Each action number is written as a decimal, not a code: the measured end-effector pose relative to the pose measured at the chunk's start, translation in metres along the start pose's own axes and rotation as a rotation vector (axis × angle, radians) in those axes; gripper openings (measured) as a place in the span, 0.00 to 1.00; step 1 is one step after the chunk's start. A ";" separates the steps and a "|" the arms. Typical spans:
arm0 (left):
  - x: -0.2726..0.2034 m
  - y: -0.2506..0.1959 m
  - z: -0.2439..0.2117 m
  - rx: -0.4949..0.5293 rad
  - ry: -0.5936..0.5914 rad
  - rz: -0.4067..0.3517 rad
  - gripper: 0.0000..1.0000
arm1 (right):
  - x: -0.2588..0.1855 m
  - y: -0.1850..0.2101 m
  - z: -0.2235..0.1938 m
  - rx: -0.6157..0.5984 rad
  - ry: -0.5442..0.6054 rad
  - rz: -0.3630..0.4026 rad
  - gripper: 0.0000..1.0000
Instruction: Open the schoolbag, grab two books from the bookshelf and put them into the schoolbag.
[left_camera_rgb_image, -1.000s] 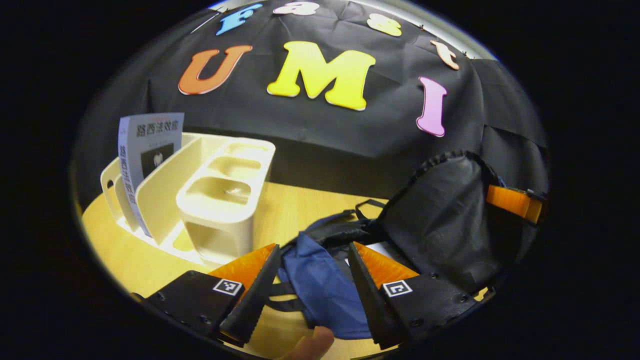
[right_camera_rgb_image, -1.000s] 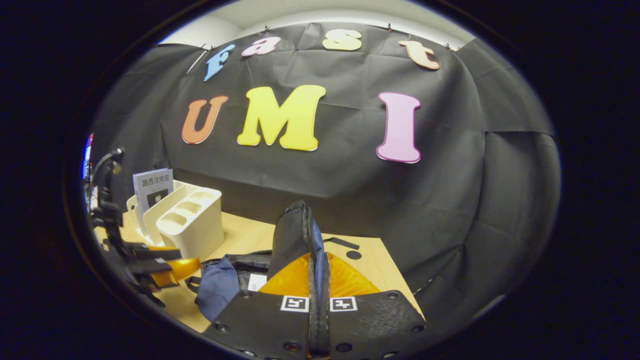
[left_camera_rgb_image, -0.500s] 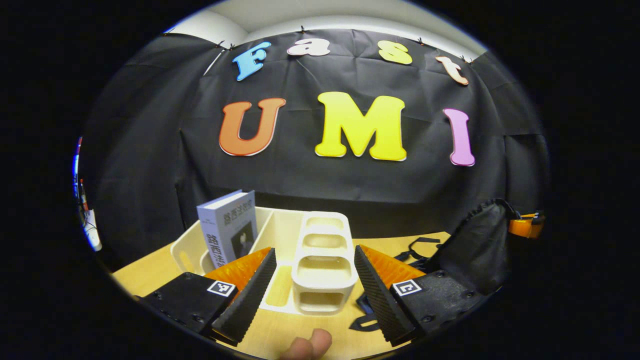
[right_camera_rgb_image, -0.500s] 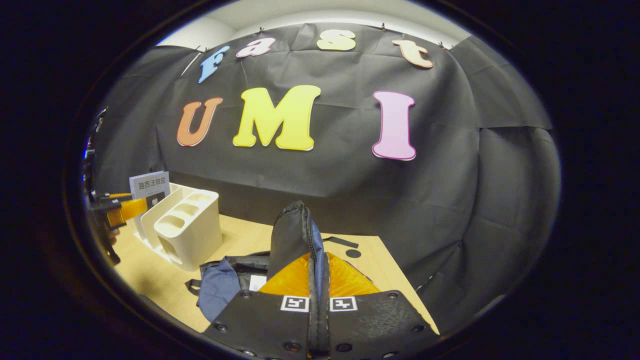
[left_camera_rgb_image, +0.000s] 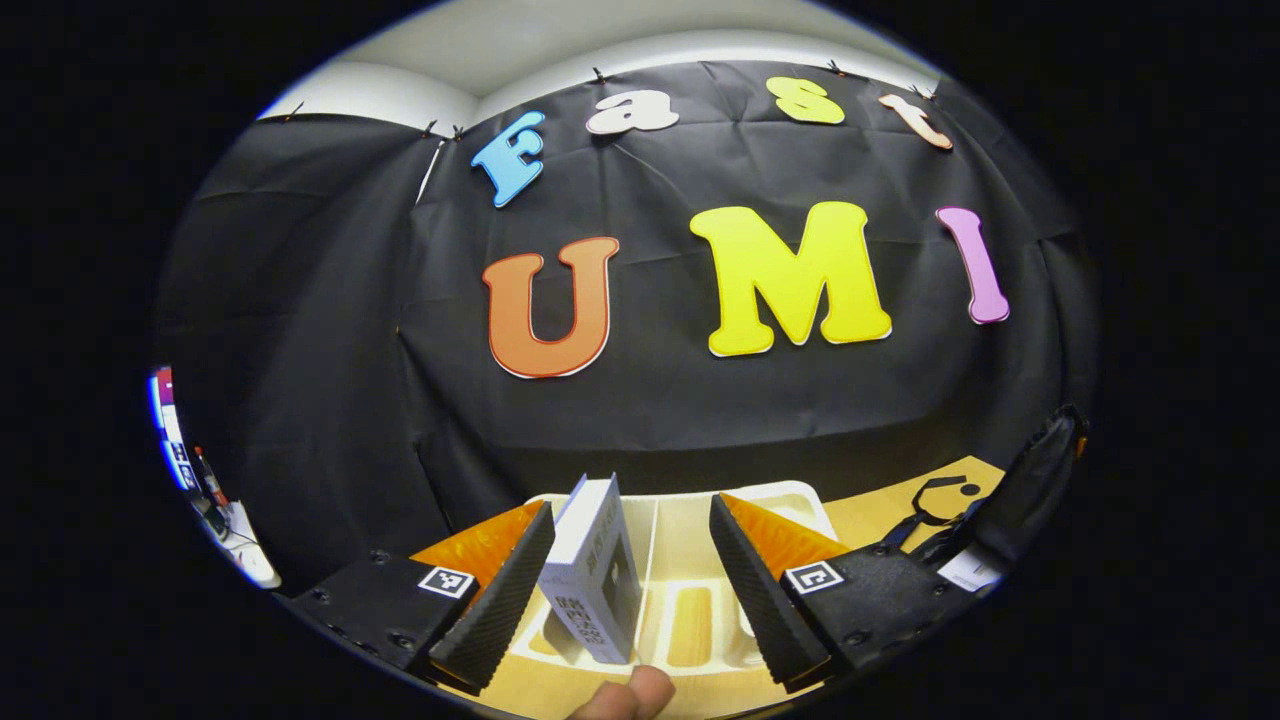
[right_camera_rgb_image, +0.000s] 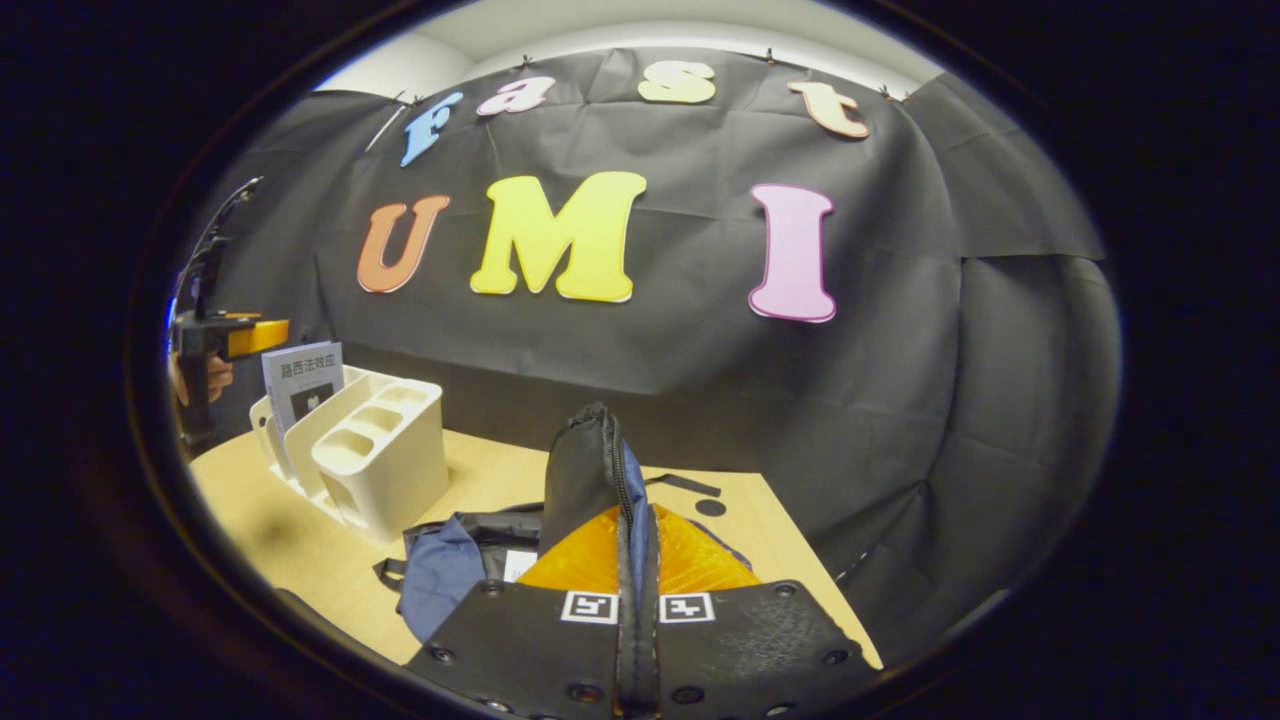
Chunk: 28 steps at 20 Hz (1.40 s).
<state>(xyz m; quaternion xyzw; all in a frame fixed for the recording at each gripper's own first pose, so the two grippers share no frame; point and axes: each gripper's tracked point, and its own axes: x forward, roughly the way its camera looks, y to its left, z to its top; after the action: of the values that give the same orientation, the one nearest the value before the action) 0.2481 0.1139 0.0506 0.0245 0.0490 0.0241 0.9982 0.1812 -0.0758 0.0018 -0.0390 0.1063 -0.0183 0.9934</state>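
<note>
Left gripper (left_camera_rgb_image: 630, 575) hovers level above the bookshelf (left_camera_rgb_image: 690, 600), jaws spread astride the upright book (left_camera_rgb_image: 592, 570). Right gripper (right_camera_rgb_image: 637, 560), jaws pinching the schoolbag (right_camera_rgb_image: 585, 470) flap, holds it upright at 12 o'clock.

Book (left_camera_rgb_image: 590, 570) upright in bookshelf (left_camera_rgb_image: 690, 520)

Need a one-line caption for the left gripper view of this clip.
Open left gripper poised around the upright book in the cream bookshelf, fingers not yet touching it; the schoolbag is at the right edge.
</note>
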 end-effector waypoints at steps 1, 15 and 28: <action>0.007 0.004 0.004 0.004 0.019 -0.012 0.96 | -0.001 0.001 -0.001 0.002 -0.003 0.004 0.01; 0.092 0.035 -0.068 0.138 0.571 -0.081 0.94 | -0.001 0.002 -0.009 0.024 -0.011 0.049 0.01; 0.095 0.018 -0.108 0.170 0.794 -0.137 0.52 | -0.010 0.003 -0.018 0.029 -0.006 0.057 0.01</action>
<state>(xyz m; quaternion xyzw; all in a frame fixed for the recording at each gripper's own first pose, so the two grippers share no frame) 0.3311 0.1415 -0.0654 0.0921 0.4335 -0.0392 0.8956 0.1680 -0.0732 -0.0143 -0.0216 0.1041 0.0088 0.9943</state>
